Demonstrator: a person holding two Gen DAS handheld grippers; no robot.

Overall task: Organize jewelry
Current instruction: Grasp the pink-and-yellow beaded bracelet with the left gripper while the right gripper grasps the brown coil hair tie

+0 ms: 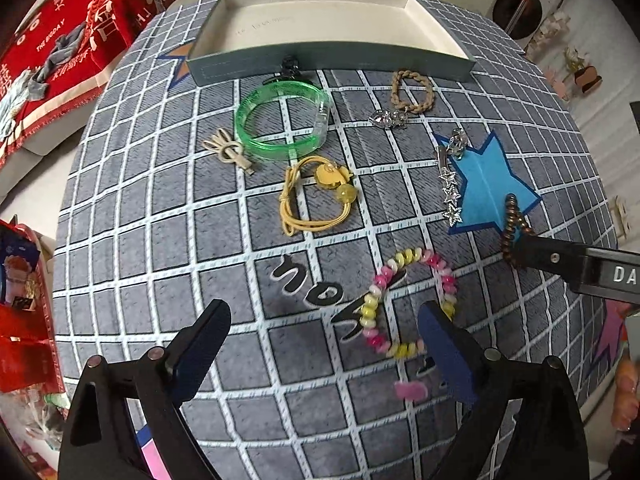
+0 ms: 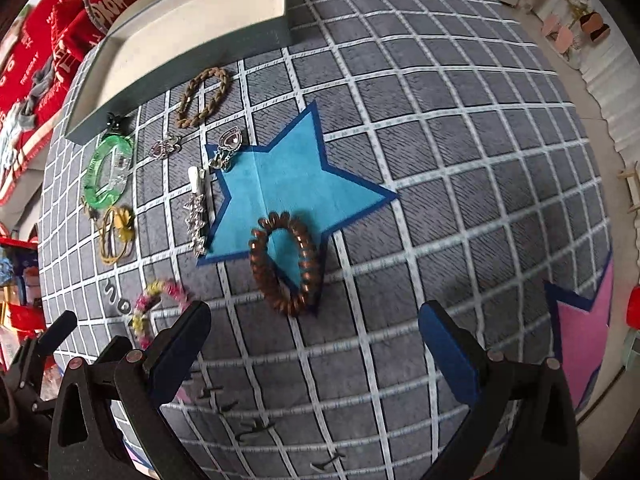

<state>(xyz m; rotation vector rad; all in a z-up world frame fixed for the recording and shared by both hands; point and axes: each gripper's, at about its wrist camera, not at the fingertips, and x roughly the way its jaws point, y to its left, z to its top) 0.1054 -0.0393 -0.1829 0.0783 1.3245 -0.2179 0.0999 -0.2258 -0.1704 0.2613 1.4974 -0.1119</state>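
Note:
Jewelry lies scattered on a grey grid mat (image 1: pixel 200 240). My left gripper (image 1: pixel 324 332) is open, just above the mat; a pink and yellow bead bracelet (image 1: pixel 404 304) lies by its right finger. My right gripper (image 2: pixel 314 328) is open, just short of a brown spiral hair tie (image 2: pixel 286 258) on a blue star patch (image 2: pixel 288 172). Farther off lie a green bangle (image 1: pixel 282 114), a yellow hair tie (image 1: pixel 316 196), a silver star clip (image 1: pixel 450 188), a braided tan band (image 1: pixel 412 90) and a beige bow clip (image 1: pixel 228 150). An open, empty grey box (image 1: pixel 328 24) stands at the far edge.
A black claw clip (image 1: pixel 288 68) rests against the box front. Silver charms (image 1: pixel 388 118) lie near the tan band. Red cushions and fabric (image 1: pixel 80 20) lie beyond the mat on the left. A pink star patch (image 2: pixel 584 336) is at the right edge.

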